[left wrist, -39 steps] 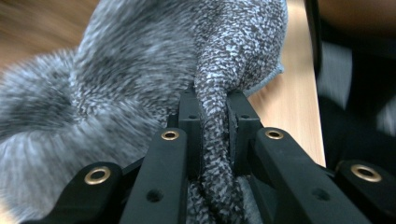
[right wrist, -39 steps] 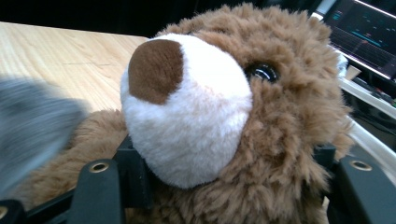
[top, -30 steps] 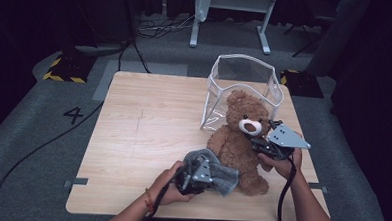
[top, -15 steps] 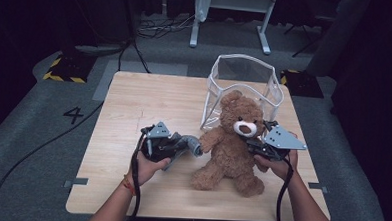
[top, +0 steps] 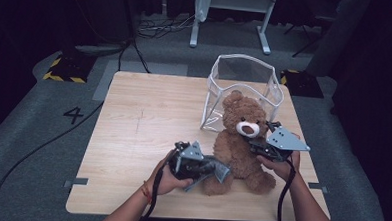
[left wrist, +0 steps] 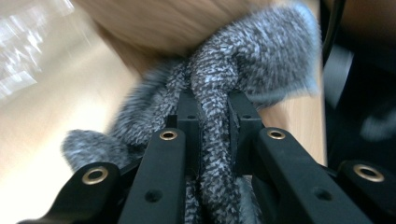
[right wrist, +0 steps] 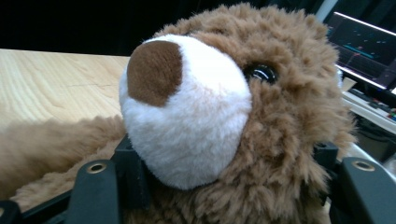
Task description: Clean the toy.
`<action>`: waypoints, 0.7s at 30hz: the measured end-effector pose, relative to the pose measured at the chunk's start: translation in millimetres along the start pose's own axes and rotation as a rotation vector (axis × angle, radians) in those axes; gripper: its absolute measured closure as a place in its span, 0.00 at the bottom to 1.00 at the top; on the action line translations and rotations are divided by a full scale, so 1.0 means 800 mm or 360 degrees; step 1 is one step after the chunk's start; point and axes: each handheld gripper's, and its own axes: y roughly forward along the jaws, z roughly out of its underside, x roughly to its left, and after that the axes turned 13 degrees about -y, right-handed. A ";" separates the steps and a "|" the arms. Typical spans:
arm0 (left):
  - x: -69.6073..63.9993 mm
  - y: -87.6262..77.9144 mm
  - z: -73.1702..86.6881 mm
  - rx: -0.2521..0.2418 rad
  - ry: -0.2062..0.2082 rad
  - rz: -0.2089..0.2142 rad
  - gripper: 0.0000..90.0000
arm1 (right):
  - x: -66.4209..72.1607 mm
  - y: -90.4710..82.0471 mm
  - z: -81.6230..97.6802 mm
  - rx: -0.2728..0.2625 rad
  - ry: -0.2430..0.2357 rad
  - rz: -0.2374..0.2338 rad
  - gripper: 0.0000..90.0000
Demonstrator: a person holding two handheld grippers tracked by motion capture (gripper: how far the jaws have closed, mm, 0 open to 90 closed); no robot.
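Dressing not started — left gripper clamps grey knit cloth beside teddy bear, right gripper grips its neck; cloth not yet on.

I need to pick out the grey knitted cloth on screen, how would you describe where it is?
Start at the wooden table and find the brown teddy bear sitting in front of the clear bag. By the bear's foot, the left gripper pinches the cloth: the one speckled grey, woolly thing there.

Between your left tongs: grey-and-white flecked knit cloth. In your right tongs: brown teddy bear, white muzzle, dark-brown nose.
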 end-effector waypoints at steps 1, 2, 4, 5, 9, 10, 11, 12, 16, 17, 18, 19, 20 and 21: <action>-0.003 0.003 0.007 0.0042 0.0032 -0.0014 0.87 | -0.001 0.000 0.000 -0.0004 0.0001 0.0007 0.40; -0.004 0.003 0.010 0.0025 0.0026 -0.0007 0.87 | -0.001 0.000 0.000 -0.0004 0.0001 0.0009 0.40; -0.012 -0.016 0.007 -0.0112 0.0038 0.0003 0.87 | 0.002 0.003 -0.003 0.0005 -0.0011 0.0009 0.40; -0.020 -0.025 0.001 -0.0165 0.0073 -0.0010 0.87 | 0.003 0.004 -0.004 0.0006 -0.0012 0.0008 0.40; -0.051 -0.047 -0.022 -0.0341 0.0191 -0.0085 0.87 | 0.005 0.010 -0.010 0.0003 -0.0011 0.0009 0.40; -0.069 -0.057 -0.039 -0.0439 0.0243 -0.0159 0.87 | 0.007 0.012 -0.015 -0.0003 -0.0008 0.0009 0.40; -0.076 -0.060 -0.046 -0.0489 0.0260 -0.0196 0.87 | 0.008 0.012 -0.017 -0.0004 -0.0008 0.0006 0.40; -0.076 -0.060 -0.046 -0.0489 0.0260 -0.0196 0.87 | 0.009 0.012 -0.018 -0.0010 -0.0012 0.0006 0.40; -0.078 -0.083 -0.069 -0.0747 0.0240 -0.0343 0.87 | 0.011 0.010 -0.021 -0.0012 -0.0032 0.0001 0.40; -0.078 -0.083 -0.069 -0.0747 0.0240 -0.0343 0.87 | 0.011 0.010 -0.020 -0.0015 -0.0036 -0.0008 0.40; -0.067 -0.092 -0.076 -0.0798 0.0193 -0.0394 0.87 | 0.012 0.009 -0.019 -0.0018 -0.0042 -0.0021 0.40; -0.059 -0.096 -0.079 -0.0821 0.0154 -0.0409 0.87 | 0.012 0.008 -0.018 -0.0023 -0.0042 -0.0035 0.40; -0.059 -0.096 -0.079 -0.0821 0.0154 -0.0409 0.87 | 0.013 0.008 -0.018 -0.0031 -0.0046 -0.0051 0.40; -0.042 -0.103 -0.084 -0.0868 0.0076 -0.0429 0.87 | 0.014 0.007 -0.017 -0.0038 -0.0049 -0.0068 0.40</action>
